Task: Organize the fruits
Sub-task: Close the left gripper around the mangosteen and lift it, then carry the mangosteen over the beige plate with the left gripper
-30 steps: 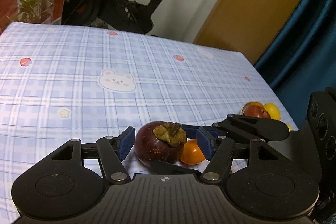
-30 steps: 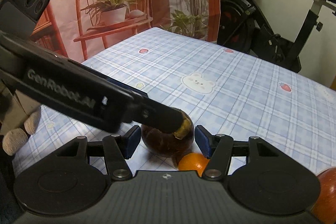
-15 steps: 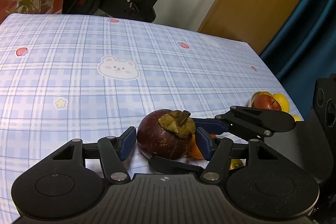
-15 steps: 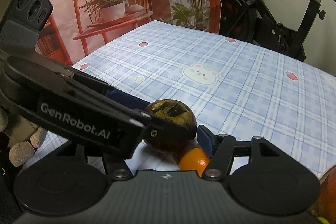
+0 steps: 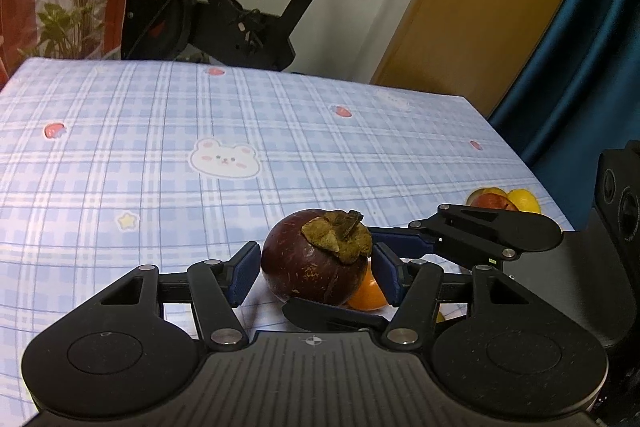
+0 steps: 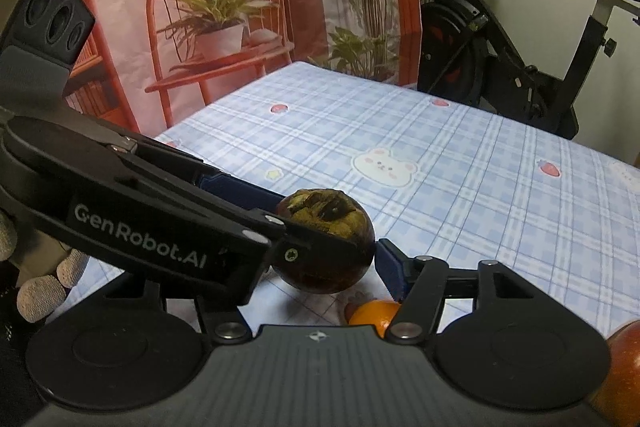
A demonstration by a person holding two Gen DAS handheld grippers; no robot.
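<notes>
A: Where does the left wrist view look from?

B: Low over the tablecloth (image 5: 160, 131), facing the exercise bike (image 5: 248, 7) and door.

A: And the right wrist view?

B: Equally low, angled toward the backdrop (image 6: 200, 7). Both sit close on the mangosteen (image 5: 316, 259) (image 6: 332, 251) and share the bike (image 6: 520, 47).

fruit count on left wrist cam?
4 at least: a mangosteen between the left tongs, an orange just behind it, an apple and a lemon near the table's right edge. More may be hidden.
</notes>
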